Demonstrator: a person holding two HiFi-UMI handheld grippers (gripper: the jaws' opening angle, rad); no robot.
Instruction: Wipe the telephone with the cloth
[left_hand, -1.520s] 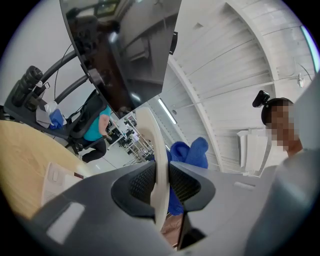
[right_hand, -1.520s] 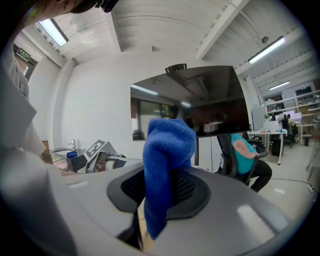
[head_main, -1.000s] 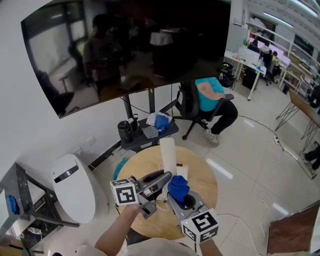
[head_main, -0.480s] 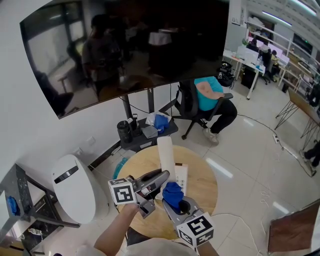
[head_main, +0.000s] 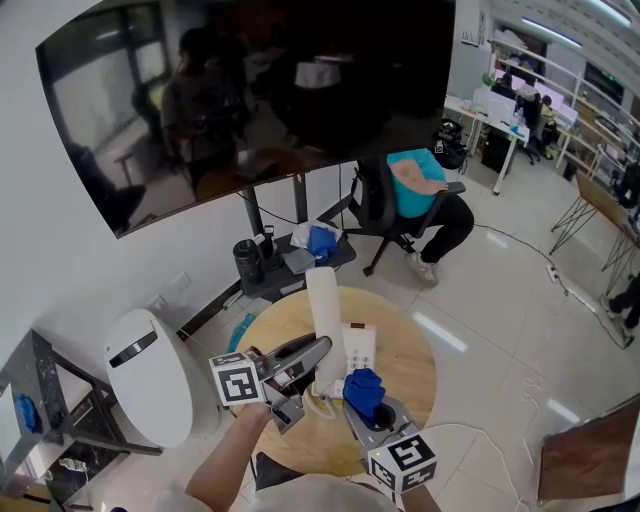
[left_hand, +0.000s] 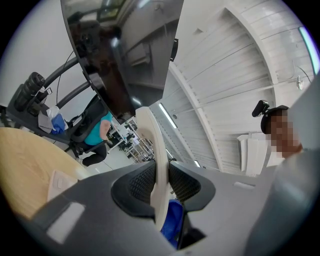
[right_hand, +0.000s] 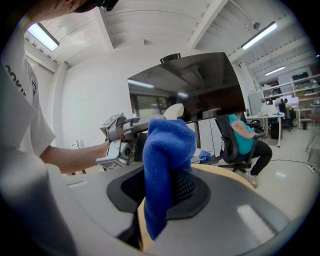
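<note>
My left gripper (head_main: 316, 354) is shut on a cream telephone handset (head_main: 325, 308), which stands upright over the round wooden table (head_main: 412, 372). In the left gripper view the handset (left_hand: 159, 165) is pinched edge-on between the pads, with the blue cloth (left_hand: 173, 226) showing just below. The phone's base (head_main: 358, 346) lies flat on the table beside the handset. My right gripper (head_main: 366, 398) is shut on the bunched blue cloth (head_main: 363, 388), close to the right of the handset's lower end. In the right gripper view the cloth (right_hand: 165, 160) sticks up from the jaws, and the handset (right_hand: 173, 111) is behind it.
A big dark screen (head_main: 250, 90) on a stand rises behind the table. Its low shelf (head_main: 295, 262) carries a black cup and rags. A white rounded appliance (head_main: 150, 375) stands at the left. A person in a teal top (head_main: 425, 190) sits on a chair beyond the table.
My right gripper has sunk a little with the cloth and shifted slightly right. The left gripper has kept the handset still.
</note>
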